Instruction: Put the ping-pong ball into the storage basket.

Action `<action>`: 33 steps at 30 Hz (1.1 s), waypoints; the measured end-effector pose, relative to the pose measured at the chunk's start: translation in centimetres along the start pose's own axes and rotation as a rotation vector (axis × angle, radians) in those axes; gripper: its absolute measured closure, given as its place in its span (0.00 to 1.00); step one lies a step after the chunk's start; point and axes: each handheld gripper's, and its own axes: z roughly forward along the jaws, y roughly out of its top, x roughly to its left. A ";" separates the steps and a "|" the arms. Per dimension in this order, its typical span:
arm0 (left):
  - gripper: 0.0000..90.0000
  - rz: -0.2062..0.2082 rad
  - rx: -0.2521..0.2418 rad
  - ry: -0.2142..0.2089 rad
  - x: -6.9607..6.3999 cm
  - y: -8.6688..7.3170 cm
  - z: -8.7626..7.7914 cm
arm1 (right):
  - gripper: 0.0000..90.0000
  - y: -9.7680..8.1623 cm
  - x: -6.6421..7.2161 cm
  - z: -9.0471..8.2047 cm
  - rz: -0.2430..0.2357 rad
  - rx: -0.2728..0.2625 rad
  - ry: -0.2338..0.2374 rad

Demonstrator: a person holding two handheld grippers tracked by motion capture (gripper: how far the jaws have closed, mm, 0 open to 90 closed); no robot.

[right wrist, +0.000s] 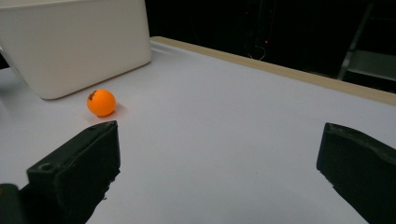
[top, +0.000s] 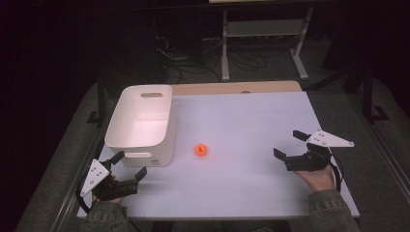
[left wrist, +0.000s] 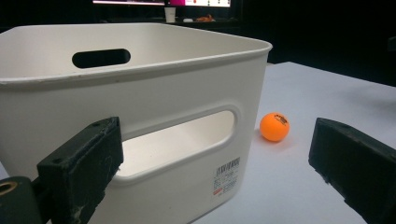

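Observation:
An orange ball lies on the white table, just right of a white plastic bin with handle slots. My left gripper rests at the near left corner, in front of the bin, jaws wide open and empty. In the left gripper view the bin's near wall is close ahead and the ball sits to its right. My right gripper stands open and empty at the right side of the table, well apart from the ball. In the right gripper view the ball lies ahead beside the bin.
The bin looks empty inside. A wooden strip runs along the table's far edge. Beyond it, a metal stand and cables sit on the dark floor. Bare table surface spreads between the ball and my right gripper.

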 end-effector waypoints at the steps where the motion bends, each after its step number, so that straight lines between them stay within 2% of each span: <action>1: 0.03 0.000 0.000 0.000 0.0 0.0 0.0 | 0.00 0.0 0.0 0.0 0.000 0.000 0.000; 6: 0.03 0.003 0.005 0.003 0.0 0.0 0.0 | 0.00 0.1 0.1 -0.1 0.015 0.046 0.003; 14: 0.03 0.003 0.005 0.007 0.0 0.0 0.0 | 0.00 0.4 0.1 -0.6 0.019 0.066 0.009; 20: 0.03 0.002 0.002 0.005 -0.1 0.0 0.0 | 0.00 0.8 0.2 -0.6 -0.002 0.076 0.018; 26: 0.03 0.004 0.002 0.008 0.0 0.0 -0.1 | 0.00 1.8 0.6 -0.1 -0.032 0.106 0.038; 33: 0.03 0.004 0.002 0.008 0.0 0.0 -0.1 | 0.00 2.4 0.9 0.6 -0.047 0.125 0.057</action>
